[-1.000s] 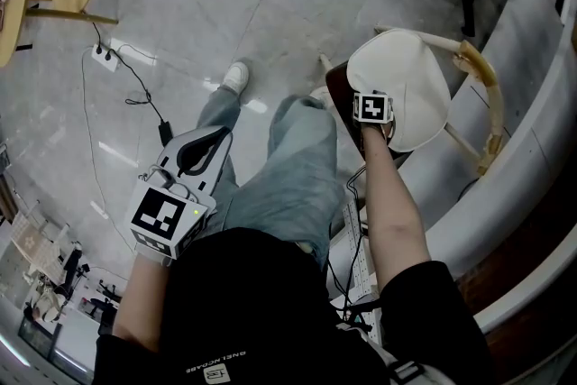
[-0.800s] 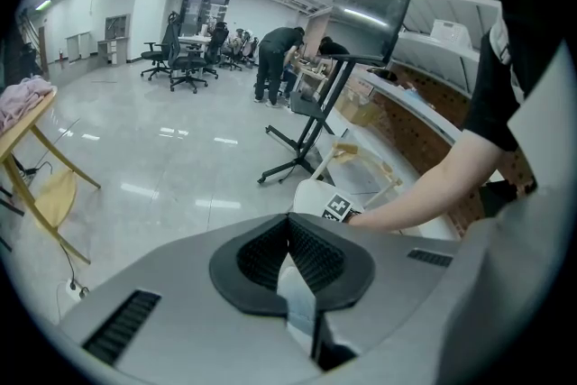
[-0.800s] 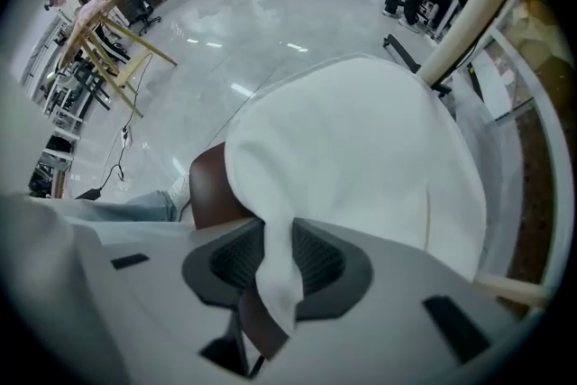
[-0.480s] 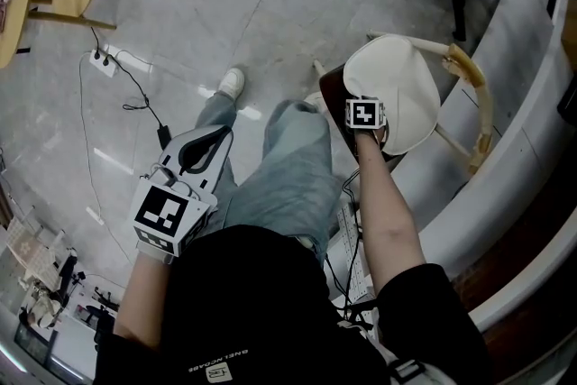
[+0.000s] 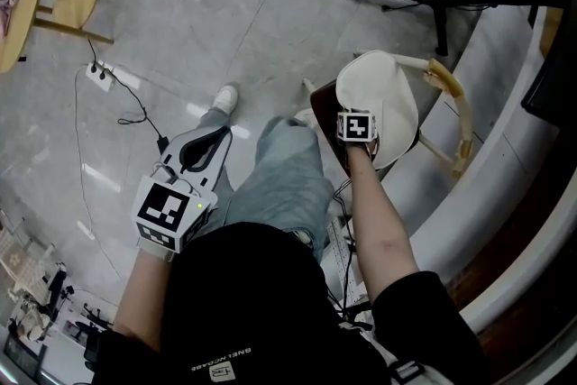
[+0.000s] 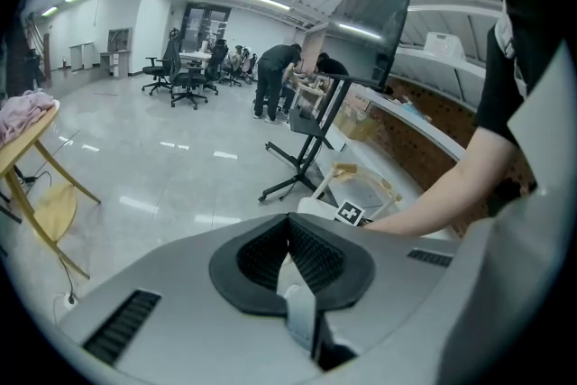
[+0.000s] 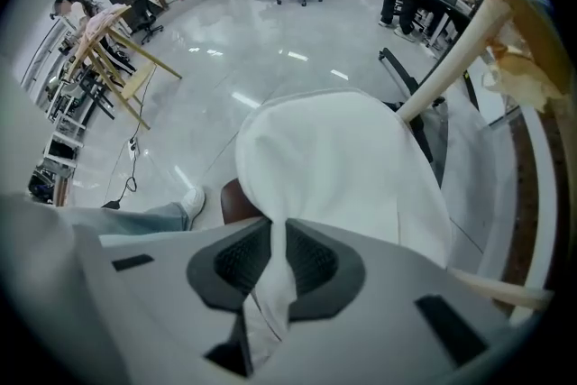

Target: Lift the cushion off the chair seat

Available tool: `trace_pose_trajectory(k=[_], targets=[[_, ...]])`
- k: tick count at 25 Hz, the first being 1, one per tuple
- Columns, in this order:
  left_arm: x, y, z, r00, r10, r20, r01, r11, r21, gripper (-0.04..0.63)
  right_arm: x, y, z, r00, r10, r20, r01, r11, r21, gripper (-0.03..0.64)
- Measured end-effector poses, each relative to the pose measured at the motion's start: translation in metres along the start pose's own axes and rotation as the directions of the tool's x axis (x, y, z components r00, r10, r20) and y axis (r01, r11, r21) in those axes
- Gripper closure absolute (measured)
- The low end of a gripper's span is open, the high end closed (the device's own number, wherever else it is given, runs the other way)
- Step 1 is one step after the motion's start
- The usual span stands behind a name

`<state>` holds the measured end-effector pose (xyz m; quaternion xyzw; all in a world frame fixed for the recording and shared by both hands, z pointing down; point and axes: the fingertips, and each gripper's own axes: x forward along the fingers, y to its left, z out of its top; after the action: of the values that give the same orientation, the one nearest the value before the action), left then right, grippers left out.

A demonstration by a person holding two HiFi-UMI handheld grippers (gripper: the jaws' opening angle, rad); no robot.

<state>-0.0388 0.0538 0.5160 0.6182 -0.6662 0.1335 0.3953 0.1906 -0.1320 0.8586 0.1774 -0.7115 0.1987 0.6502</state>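
Starting big: the grey floor (image 5: 180, 13) lies far below both tongs. The wooden chair (image 5: 455, 99) stands directly under the right tongs (image 7: 275, 252), and its dark seat (image 5: 332, 108) shows just below their near side. The white cushion (image 7: 343, 167) spreads away ahead of the right tongs over that chair. Its near edge is bunched into a fold between the pads and sits clear of the seat there. We see those tongs closing and already pinching the fold. The left tongs (image 6: 290, 259) are closed on nothing, well off to the side of the cushion, beside the person's leg (image 5: 288, 167).

Risk, as we judge it: the grip takes only a thin pinch of cover at one edge. The cushion's weight could drag the fabric out of the pads. The far side could also sag and snag on the chair's back rail. With a one-sided hold it would likely hang and swing.

Pose: the right forearm (image 5: 379, 212) is stretched forward, with its tongs aimed straight down at the cushion edge. The left arm (image 5: 149, 293) is held low beside the hip, tongs tilted downward and idle.
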Motion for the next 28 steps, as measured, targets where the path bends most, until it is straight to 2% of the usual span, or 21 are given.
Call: trace_pose_trajectory(k=[4,14,28], targets=[[-0.007,0.008,0.011,1.000,0.015,0.018,-0.015,1.000,0.027,0.582,-0.016,0.011,0.016,0.999,0.028,0.027,-0.029,0.999,0.043,0.561],[-0.022,0.024,0.041,0.997,0.012,0.070,-0.016,0.998,0.056,0.583,-0.056,0.038,0.068,0.991,0.050,0.121,-0.058,0.996,0.065,0.565],[-0.045,0.042,0.072,0.991,-0.009,0.131,-0.004,0.995,0.098,0.583,-0.119,0.076,0.124,0.956,0.083,0.281,-0.115,0.988,0.099,0.565]])
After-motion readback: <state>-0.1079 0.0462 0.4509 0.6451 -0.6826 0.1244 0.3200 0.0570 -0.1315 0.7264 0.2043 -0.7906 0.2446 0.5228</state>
